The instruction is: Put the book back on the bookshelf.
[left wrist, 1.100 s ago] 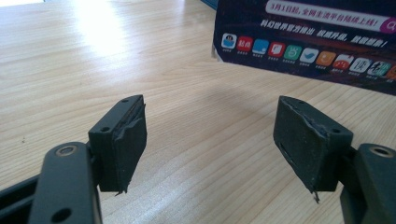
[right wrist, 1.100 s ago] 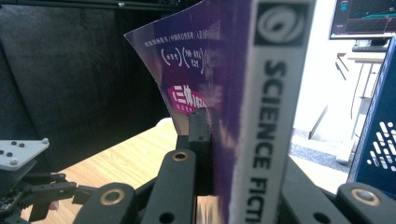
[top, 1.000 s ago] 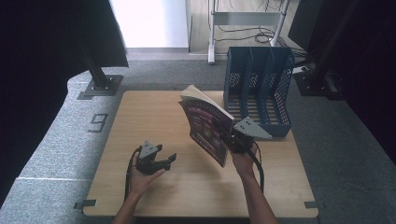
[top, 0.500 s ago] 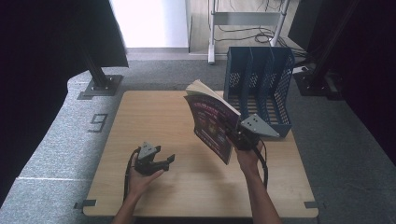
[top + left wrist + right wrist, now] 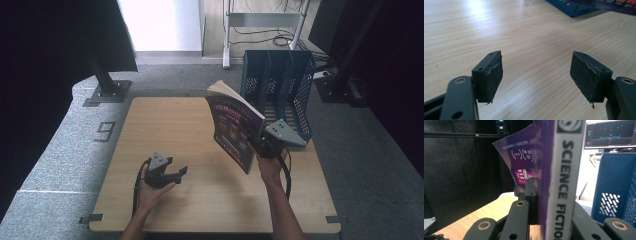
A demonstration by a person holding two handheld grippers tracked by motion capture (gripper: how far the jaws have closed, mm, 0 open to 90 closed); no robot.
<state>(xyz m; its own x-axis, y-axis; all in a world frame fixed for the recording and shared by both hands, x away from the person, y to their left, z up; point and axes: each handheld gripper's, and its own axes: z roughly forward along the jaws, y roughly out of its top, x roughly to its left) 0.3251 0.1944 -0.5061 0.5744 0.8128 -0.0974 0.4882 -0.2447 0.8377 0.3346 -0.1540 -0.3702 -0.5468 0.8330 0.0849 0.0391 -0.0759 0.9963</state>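
Paperback [image 5: 234, 127] stood clamped by its spine in our right gripper [image 5: 264, 146], lifted off the wooden table [image 5: 165, 120] with its long axis tilted up and leftward. We judged the blue file rack [image 5: 280, 85] lay just behind and right of it, nearer this hand. Our left gripper [image 5: 165, 172] rested on the table, jaws wide, holding nothing.

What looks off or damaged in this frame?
The left gripper pads are frayed, with torn edges. The book in the right gripper hangs tilted over the table, its front cover bowing outward.
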